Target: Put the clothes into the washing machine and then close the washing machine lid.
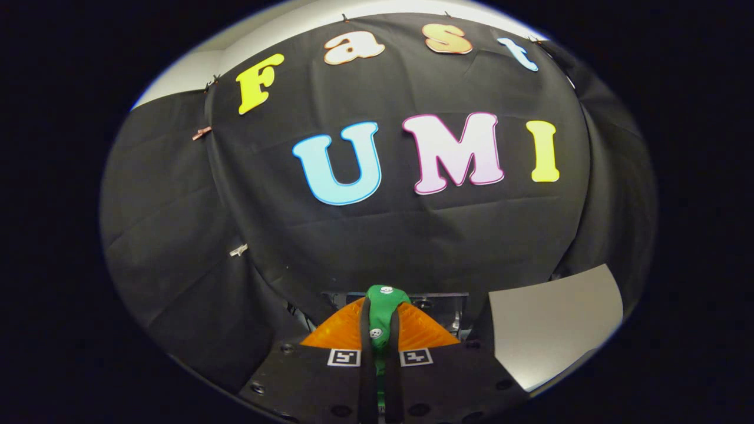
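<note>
In the gripper view, the gripper [380, 330] is raised and looks toward the black cloth wall [412, 235] of the booth. Its two fingers stand close together and are clamped on a green piece of clothing [382, 312]. The cloth is pinched between them from both sides. The garment is squeezed into a narrow vertical strip between the fingers, and its top bulges out above the fingertips as a small rounded lump. More green shows low down in the gap between the fingers. The fabric looks soft and matte, and it carries small round white prints; what they picture is too small to tell.

Each finger bears a small square marker [343, 357] with a black and white pattern near its base. Just beyond the fingers there is a metal part [439, 303] with a shiny surface, mostly hidden behind them. To the right of the fingers, a flat pale grey surface [554, 324] with a smooth finish shows below the wall. The wall cloth hangs in soft folds and is held by small clips [201, 133] on its left side.
</note>
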A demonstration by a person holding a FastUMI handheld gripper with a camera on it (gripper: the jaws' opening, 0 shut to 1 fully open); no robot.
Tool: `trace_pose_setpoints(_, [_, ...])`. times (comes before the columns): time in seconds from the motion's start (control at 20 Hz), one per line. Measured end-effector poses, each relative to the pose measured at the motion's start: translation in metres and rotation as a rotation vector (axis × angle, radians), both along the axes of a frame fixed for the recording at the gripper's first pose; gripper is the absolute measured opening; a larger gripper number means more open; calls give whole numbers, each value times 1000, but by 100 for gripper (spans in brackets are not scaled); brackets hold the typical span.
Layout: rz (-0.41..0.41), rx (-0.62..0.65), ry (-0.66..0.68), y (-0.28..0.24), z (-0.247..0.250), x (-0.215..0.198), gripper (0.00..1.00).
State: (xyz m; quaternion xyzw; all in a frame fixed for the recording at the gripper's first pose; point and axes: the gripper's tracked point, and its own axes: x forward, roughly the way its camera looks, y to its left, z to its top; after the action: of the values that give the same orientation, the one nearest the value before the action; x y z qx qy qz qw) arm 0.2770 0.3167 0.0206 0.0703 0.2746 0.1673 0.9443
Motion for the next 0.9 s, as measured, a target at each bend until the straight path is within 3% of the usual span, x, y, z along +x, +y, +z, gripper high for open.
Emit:
trace_pose_setpoints(0.3, [-7, -11, 39, 30, -94, 9, 10])
trace_pose_setpoints(0.65, [-38, -89, 138, 24, -226, 17, 10])
trace_pose_setpoints(0.9, [-59, -130, 161, 19, -279, 14, 10])
